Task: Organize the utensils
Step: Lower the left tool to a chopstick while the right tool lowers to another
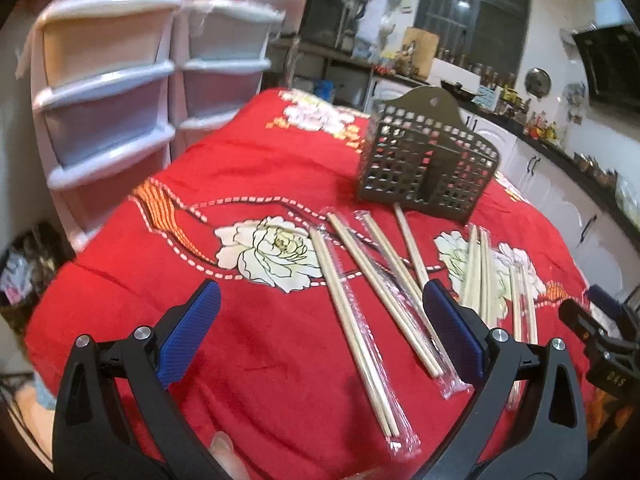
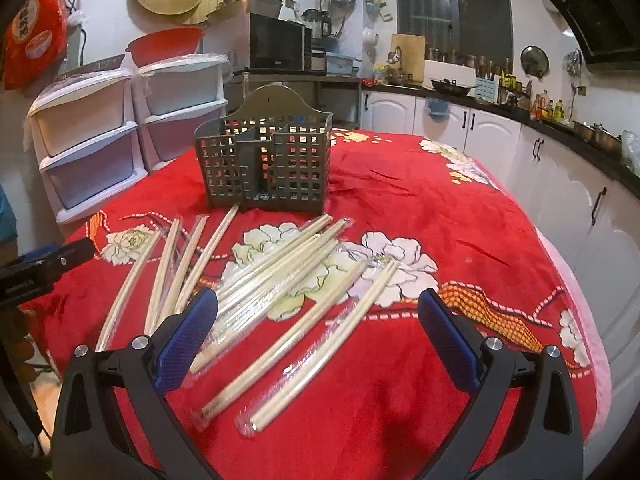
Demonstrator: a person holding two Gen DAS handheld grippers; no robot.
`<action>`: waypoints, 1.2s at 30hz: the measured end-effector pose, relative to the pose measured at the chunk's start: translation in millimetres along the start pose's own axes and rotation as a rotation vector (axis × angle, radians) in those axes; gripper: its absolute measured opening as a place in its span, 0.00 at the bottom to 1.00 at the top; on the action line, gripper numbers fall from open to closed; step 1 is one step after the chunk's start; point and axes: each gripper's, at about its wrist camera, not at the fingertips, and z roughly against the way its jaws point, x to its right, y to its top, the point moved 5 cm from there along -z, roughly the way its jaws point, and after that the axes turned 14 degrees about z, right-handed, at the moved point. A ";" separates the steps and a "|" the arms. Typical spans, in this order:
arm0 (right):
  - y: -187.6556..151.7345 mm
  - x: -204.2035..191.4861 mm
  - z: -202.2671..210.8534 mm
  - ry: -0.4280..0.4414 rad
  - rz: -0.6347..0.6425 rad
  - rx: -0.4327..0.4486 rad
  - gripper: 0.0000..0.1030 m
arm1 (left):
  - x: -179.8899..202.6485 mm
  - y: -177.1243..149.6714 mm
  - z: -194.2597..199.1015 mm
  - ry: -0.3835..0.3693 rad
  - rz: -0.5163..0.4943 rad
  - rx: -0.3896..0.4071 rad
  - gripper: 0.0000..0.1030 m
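Nothing has been picked up yet, as far as I can judge: the perforated utensil holder (image 2: 264, 160) stands upright at the far side of the worktop (image 2: 420, 208), which is draped in a red flowered cloth, and its compartments look empty through the grid, though the inside is not fully visible.

On the left, the left gripper (image 1: 320, 332) hovers over the near part of the worktop with its blue-padded fingers (image 1: 192, 328) spread wide and nothing between them. Just ahead of it, a wrapped pair of chopsticks (image 1: 352, 332) lies pointing toward the holder, and a second wrapped pair (image 1: 388, 296) lies beside it to the right, angled the same way.

More chopsticks fan out across the middle of the cloth, between the grippers and the holder. One stick (image 2: 212, 248) has its far tip touching or almost touching the holder's base.

On the right, the right gripper (image 2: 318, 336) is likewise released and empty. Two wrapped pairs (image 2: 304, 328) lie on the cloth between its spread fingers, running diagonally from near left to far right.

So the step in hand looks like the first grasp. The next move calls for lowering one gripper over a single wrapped pair, closing across its width near the middle so it does not tip, then carrying it to the holder and dropping it in upright. The clear wrappers look slippery, and neighbouring pairs lie close, so a clean pick needs care.
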 end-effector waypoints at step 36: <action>36.7 55.9 -175.9 0.242 -0.131 -0.330 0.31 | -4.2 29.6 -113.3 0.077 -0.048 -0.313 0.25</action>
